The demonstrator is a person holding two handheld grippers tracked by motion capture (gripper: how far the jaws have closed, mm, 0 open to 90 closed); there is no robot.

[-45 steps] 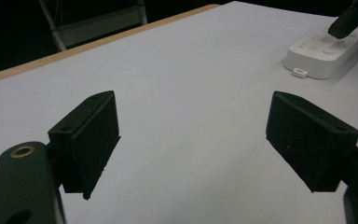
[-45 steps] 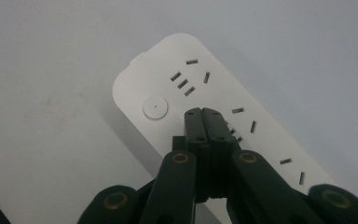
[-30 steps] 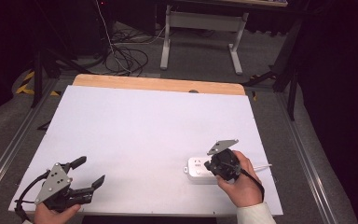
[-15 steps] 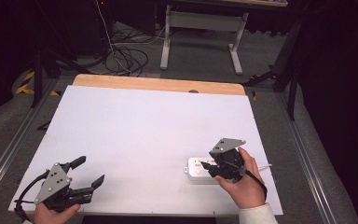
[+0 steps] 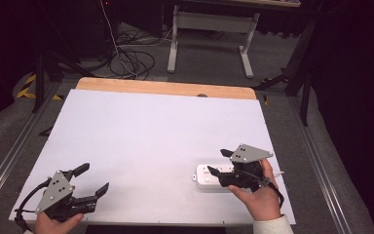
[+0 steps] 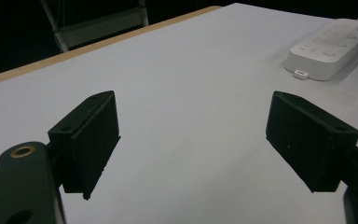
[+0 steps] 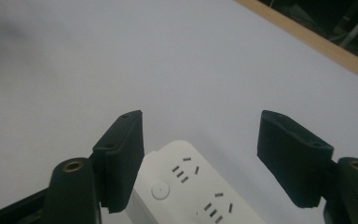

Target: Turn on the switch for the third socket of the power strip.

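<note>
The left gripper (image 5: 93, 179) is held with its jaws spread wide over bare white table (image 5: 146, 131). The right gripper (image 5: 216, 163) is likewise spread, nothing pinched; a white power strip (image 7: 191, 186) is seen between and below its jaws, well beyond the left jaws.

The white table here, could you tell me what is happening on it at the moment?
A person holds a two-jaw gripper in each hand at the white table. The right gripper hovers with its jaws open over the near end of a white power strip, which lies flat near the table's front right edge and is not gripped. The left gripper sits open near the front left corner, away from the strip.
</note>
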